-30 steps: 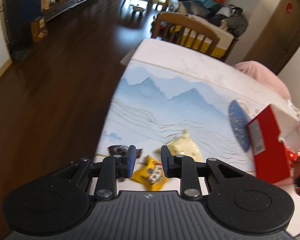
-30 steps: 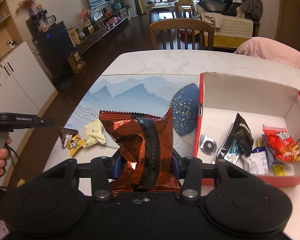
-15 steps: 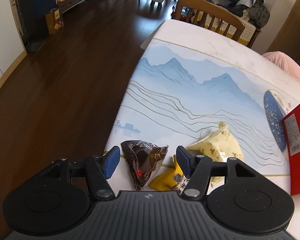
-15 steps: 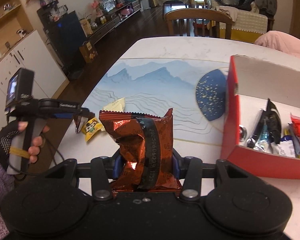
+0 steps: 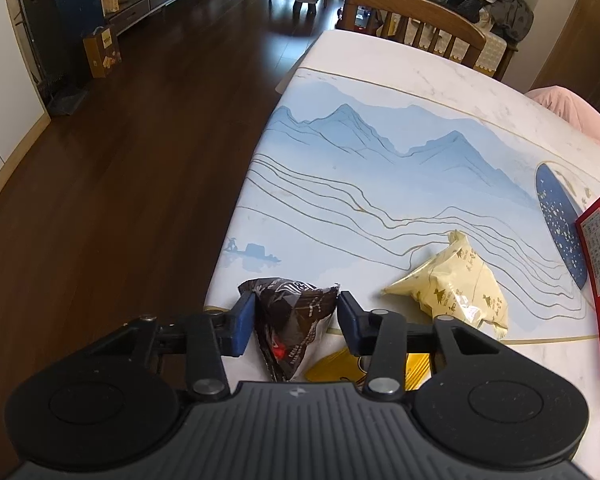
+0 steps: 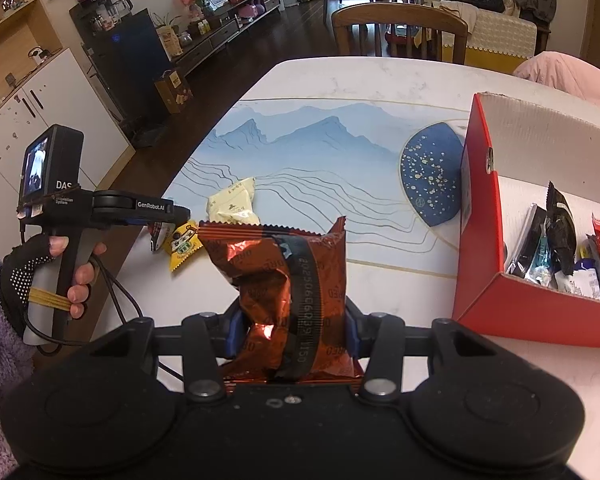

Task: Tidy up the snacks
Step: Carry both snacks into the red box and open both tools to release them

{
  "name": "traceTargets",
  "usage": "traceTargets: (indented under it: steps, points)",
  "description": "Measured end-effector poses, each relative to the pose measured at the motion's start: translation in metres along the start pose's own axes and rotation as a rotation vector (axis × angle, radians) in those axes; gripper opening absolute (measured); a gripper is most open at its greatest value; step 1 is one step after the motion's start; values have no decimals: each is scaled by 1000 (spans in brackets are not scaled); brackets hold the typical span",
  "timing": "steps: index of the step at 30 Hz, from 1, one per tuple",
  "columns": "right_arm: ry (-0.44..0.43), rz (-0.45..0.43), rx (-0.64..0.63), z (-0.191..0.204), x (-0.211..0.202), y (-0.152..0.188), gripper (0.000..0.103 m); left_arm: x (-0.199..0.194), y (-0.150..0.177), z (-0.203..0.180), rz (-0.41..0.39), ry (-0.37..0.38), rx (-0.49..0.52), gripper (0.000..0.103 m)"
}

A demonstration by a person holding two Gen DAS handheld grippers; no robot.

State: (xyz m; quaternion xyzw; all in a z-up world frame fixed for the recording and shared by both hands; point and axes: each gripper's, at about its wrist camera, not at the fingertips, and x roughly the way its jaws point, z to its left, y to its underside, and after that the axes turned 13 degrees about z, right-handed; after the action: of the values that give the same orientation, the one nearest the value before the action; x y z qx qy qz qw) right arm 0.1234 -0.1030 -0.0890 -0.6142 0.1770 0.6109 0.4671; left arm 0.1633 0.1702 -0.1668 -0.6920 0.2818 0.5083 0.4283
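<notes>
A white worktop printed with blue mountains carries the scene, with a red box at its right side already holding several snack packets. In front of the box, the right tool is clamped on a copper-brown foil snack bag, held upright above the worktop. Near the worktop's left edge, the left tool has its blue pads on either side of a dark triangular packet, touching or nearly so; a firm grip cannot be confirmed. A cream triangular packet lies just beside it, and a small yellow packet sits partly under the tool.
</notes>
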Motion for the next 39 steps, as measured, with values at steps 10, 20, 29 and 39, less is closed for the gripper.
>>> traceTargets:
  steps: [10, 20, 29, 39]
  points:
    - [23, 5, 21, -3, 1, 2, 44, -8, 3, 12, -28, 30, -19, 35]
    - [31, -54, 59, -15, -23, 3, 44, -65, 9, 5, -84, 101, -2, 35]
    - [66, -145, 90, -42, -58, 5, 44, -121, 7, -45, -149, 192, 112, 35]
    - [150, -207, 138, -104, -84, 10, 45, -146, 9, -138, -181, 247, 288, 35]
